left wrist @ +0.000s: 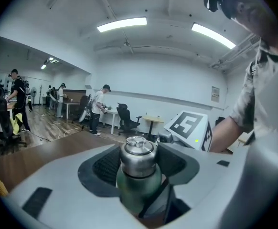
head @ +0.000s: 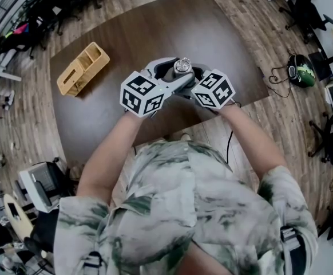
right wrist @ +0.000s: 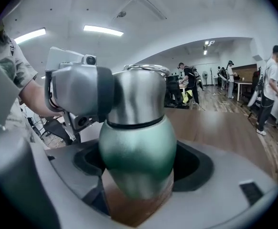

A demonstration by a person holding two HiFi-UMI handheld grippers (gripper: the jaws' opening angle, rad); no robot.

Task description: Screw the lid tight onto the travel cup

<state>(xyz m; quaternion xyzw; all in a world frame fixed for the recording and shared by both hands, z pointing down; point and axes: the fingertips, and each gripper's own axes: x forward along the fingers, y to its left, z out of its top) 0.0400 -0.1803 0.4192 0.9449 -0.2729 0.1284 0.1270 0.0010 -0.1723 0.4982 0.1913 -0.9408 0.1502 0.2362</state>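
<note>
Cup (right wrist: 136, 151) upright between both tongs, over the near edge of the surface (head: 155, 27). Its bottom is out of view, so can't tell if it stands on the surface or is lifted.

Right tongs (right wrist: 139, 168): closed on the green body, pads on either side of the widest part. Left tongs (left wrist: 139, 165): closed on the steel lid (left wrist: 138, 156), one pad each side, above the black ring (right wrist: 134, 124) at the seam. Lid looks level on the cup with no gap at the ring. My read: thread is engaged and only final tightening is left.

How I'd do it:
- right tongs fixed as the anchor, all rotation from the left
- turn about the cup's axis only; any tilt of the left tongs risks cross-threading or levering the lid
- body is smooth and rounded, likely to slip in the pads, so squeeze firmly before torque
- short turns, regrip, repeat; wrist range is limited with the two tongs this close together
- stop when the cup starts to twist in the right pads

Writing:
- cup and lid: no logo or text on the sides shown
- left cube (head: 141, 93) and right cube (head: 214, 89), just this side of the cup: black-and-white square codes, no letters
- box (head: 83, 67), wooden, left of the cup and farther out on the surface: no print visible
- wall sign (left wrist: 215, 93), far behind the cup: too small to read
</note>
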